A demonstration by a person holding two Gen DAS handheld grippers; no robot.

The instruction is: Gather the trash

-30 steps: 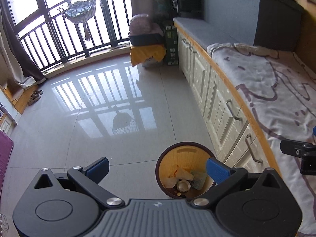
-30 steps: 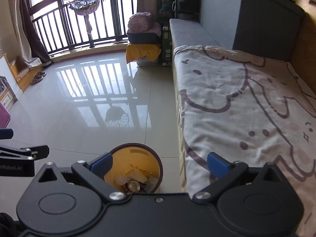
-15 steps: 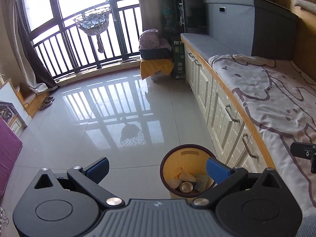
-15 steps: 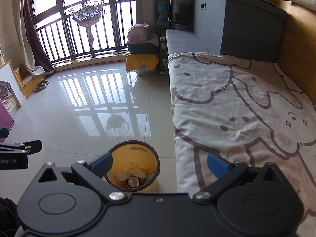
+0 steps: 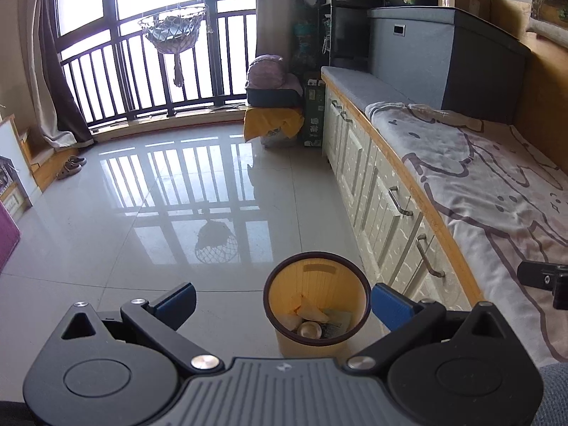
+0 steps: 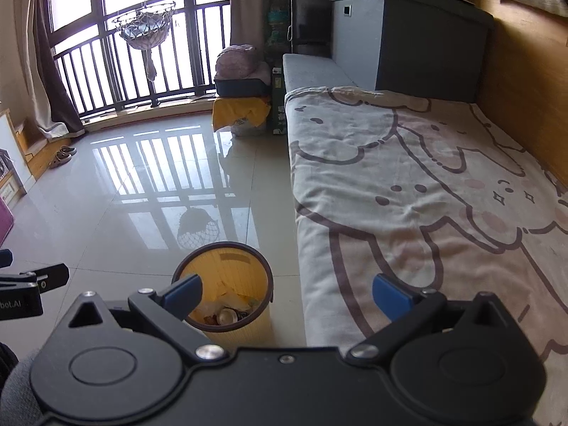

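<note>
A yellow waste bin [image 5: 284, 298] with a dark rim stands on the tiled floor beside the bed platform; it also shows in the right wrist view [image 6: 245, 277]. Inside lie crumpled paper [image 5: 312, 314] and a metal can [image 5: 310, 329]. My left gripper [image 5: 284, 300] is open and empty, held above and just behind the bin. My right gripper [image 6: 287, 293] is open and empty, above the bin's right side and the bed edge. Part of the right gripper shows at the right edge of the left wrist view [image 5: 543, 278].
A bed with a cartoon blanket [image 6: 426, 195] lies to the right over white drawers [image 5: 390, 213]. Glossy tiled floor [image 5: 159, 206] stretches to a railed window. A yellow-draped stack [image 5: 273, 120] stands at the far end. Slippers [image 5: 71, 167] lie far left.
Both grippers have risen and pulled back, so the bin looks smaller and farther away. Both have stayed open and empty.
</note>
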